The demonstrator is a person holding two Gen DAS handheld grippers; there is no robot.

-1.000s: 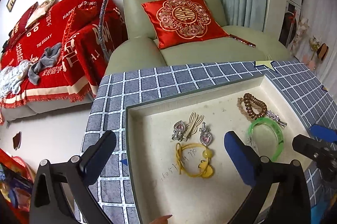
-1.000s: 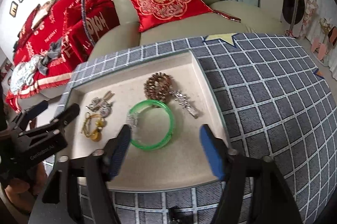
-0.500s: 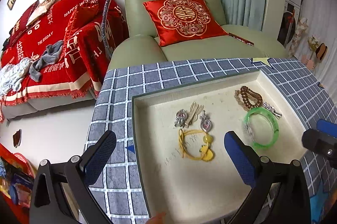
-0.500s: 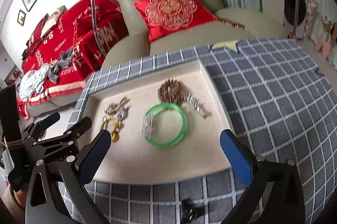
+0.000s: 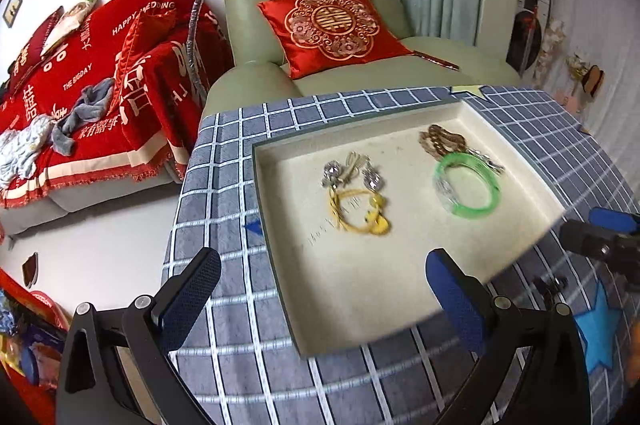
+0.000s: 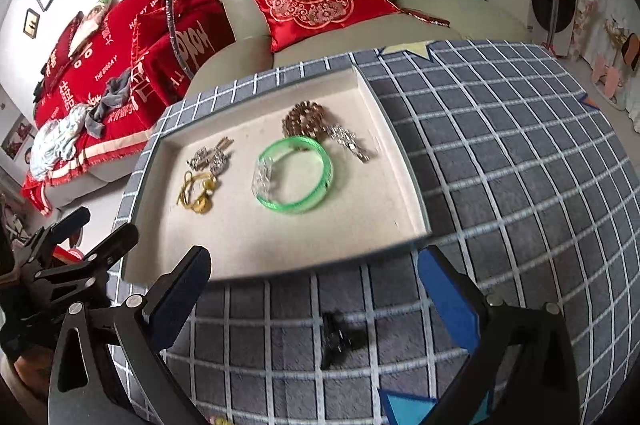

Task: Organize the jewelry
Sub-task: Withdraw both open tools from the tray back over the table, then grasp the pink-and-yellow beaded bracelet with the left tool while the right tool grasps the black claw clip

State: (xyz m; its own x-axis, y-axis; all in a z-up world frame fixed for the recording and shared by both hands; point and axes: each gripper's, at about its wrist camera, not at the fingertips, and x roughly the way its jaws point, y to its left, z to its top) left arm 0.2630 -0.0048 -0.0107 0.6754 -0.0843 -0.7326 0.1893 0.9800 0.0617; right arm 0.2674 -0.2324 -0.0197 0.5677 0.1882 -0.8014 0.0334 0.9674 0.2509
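All the jewelry lay inside the tray (image 6: 404, 181), which sat on the desk (image 6: 500, 153) with the checked cloth. The green bangle (image 6: 294, 177) lay flat near the middle. Just behind it sat the brown beads (image 6: 306, 117), and a silver clip (image 6: 350, 141) lay beside them, near the tray's right wall. On the left side was a small bunch: two silver charms (image 6: 210, 157) with a little gold pin, and the yellow cord (image 6: 198, 191) right in front of them.

The right gripper (image 6: 312, 285) was spread wide with nothing between its pads. Its jaws had just been opening, and they hung over the cloth in front of the tray, not over the bangle. The left gripper (image 5: 320, 285) was spread wide too, and empty, near the tray's front left part.

One small black thing (image 6: 338, 339) lay on the cloth outside the tray, close to the right gripper. I could not tell what it was.

It looked to me like most of the job was done, since every piece I could see was in the tray. The two bunches were well apart. Maybe the black thing was left to pick up, but I could not be sure.
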